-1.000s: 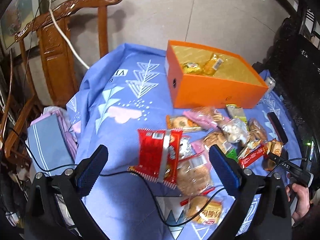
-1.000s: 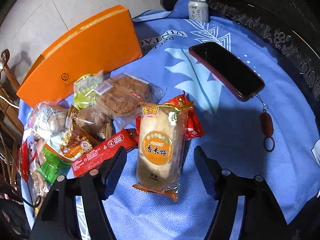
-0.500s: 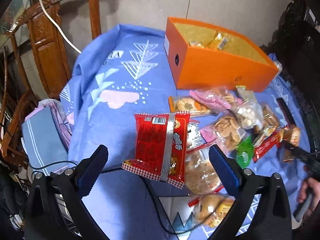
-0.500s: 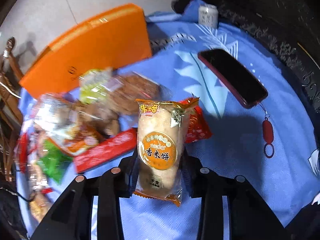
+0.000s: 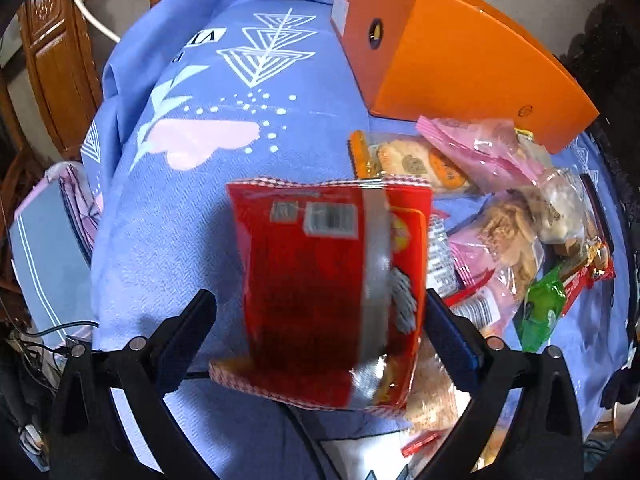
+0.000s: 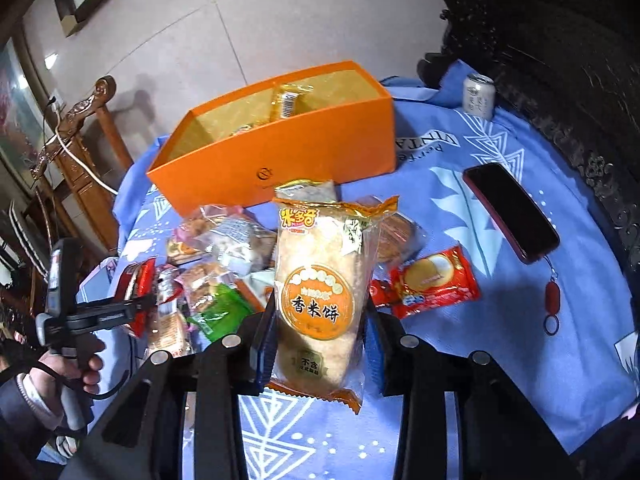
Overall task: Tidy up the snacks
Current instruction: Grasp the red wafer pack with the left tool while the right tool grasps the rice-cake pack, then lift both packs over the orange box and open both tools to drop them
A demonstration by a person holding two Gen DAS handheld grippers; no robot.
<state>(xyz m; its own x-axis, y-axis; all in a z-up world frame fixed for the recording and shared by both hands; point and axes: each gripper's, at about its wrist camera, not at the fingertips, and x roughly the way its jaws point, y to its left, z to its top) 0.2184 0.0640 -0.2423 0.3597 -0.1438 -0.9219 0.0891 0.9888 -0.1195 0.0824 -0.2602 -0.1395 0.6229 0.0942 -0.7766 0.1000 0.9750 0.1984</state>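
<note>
The right hand-held gripper (image 6: 320,344) pinches a clear-and-orange rice-cracker packet (image 6: 320,300) across its lower half, its jaws having just closed on it. The packet hangs upright, clear of the blue patterned cloth (image 6: 460,380) that covers the worktop. Gripping low on the sides leaves the long top free, which should suit dropping it end-first into the open orange cardboard box (image 6: 320,148) standing just behind the snack pile. That box already holds at least one yellow-wrapped snack (image 6: 286,100).

The left hand-held gripper (image 5: 320,320) is spread wide and straddles a red foil snack bag (image 5: 332,292) lying face down on the cloth at the near edge of the pile. Its right pad sits beside the bag's edge; the left pad stands apart from it, so nothing is held yet. The wide spread seems chosen to clear the bag's full width.

Other wrapped snacks (image 5: 508,220) lie heaped between that bag and the box, still to be sorted. A dark phone (image 6: 510,212) and a small drink can (image 6: 478,96) sit aside on the cloth.
</note>
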